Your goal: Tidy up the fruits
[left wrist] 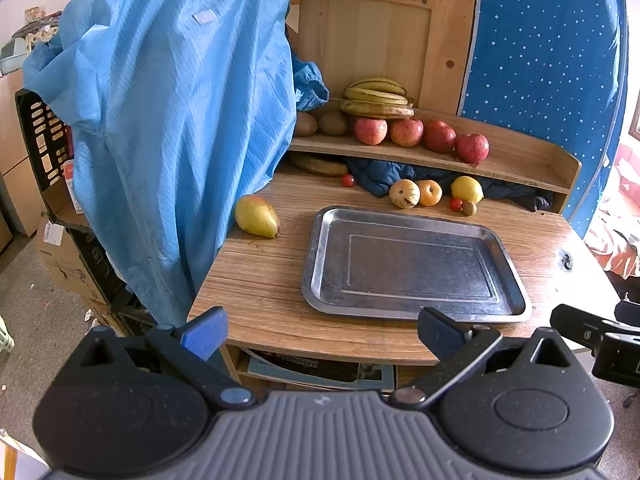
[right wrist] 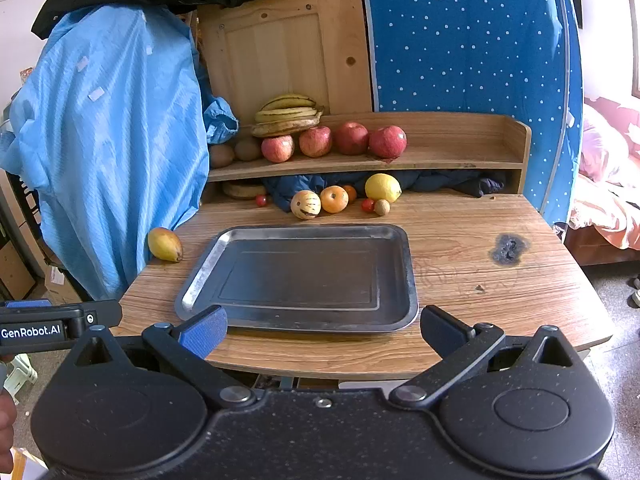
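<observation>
An empty metal tray (left wrist: 412, 304) (right wrist: 396, 240) lies on the wooden table. A yellow mango (left wrist: 256, 216) (right wrist: 165, 244) lies left of it. Behind it lie a striped melon (left wrist: 404, 193) (right wrist: 305, 205), an orange (left wrist: 430, 192) (right wrist: 334, 199), a lemon (left wrist: 467, 189) (right wrist: 382, 187) and small tomatoes (left wrist: 456, 204). Bananas (left wrist: 376, 98) (right wrist: 289, 114) and several red apples (left wrist: 406, 132) (right wrist: 352, 138) sit on the shelf. My left gripper (left wrist: 322, 332) and right gripper (right wrist: 322, 330) are open and empty at the table's front edge.
A blue garment (left wrist: 172, 120) (right wrist: 112, 140) hangs at the table's left. A dark cloth (left wrist: 380, 176) lies under the shelf. A burn mark (right wrist: 509, 249) is on the table's right. A blue dotted curtain (right wrist: 472, 40) stands behind.
</observation>
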Demonstrator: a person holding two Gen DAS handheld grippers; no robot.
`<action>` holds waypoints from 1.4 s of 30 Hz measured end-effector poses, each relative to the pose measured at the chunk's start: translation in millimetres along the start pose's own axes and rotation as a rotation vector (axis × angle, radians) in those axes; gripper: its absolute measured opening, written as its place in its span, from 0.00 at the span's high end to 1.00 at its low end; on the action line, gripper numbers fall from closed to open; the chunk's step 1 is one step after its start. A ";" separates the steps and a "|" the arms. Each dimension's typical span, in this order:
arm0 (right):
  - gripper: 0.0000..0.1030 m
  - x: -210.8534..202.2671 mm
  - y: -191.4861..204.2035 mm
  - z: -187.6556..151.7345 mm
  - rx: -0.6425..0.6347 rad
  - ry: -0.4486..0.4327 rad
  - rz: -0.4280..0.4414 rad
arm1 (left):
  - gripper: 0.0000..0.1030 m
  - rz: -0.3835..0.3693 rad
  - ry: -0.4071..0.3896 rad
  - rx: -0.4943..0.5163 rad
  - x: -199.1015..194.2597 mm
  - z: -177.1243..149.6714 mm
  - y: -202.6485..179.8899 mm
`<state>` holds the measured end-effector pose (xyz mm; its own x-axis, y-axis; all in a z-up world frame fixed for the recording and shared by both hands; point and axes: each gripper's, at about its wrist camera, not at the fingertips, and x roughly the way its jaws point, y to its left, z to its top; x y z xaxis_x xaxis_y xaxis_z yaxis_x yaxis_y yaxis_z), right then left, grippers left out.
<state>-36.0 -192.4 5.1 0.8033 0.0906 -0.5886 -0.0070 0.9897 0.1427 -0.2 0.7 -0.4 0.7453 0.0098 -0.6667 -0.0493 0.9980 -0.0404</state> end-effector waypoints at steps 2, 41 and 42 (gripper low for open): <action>0.01 0.4 0.0 0.7 0.000 0.001 0.001 | 0.00 0.004 0.002 0.002 0.0 0.0 -0.2; 0.01 64.3 -38.3 19.7 -0.020 0.123 0.101 | 0.00 0.103 0.151 -0.031 63.8 14.4 -28.8; 0.01 68.2 -41.3 20.0 -0.020 0.129 0.109 | 0.00 0.108 0.159 -0.032 68.1 15.0 -31.6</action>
<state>31.0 -229.3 -25.0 0.7139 0.2092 -0.6682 -0.1028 0.9753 0.1956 62.1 -29.3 -33.3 0.6204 0.1046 -0.7773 -0.1465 0.9891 0.0161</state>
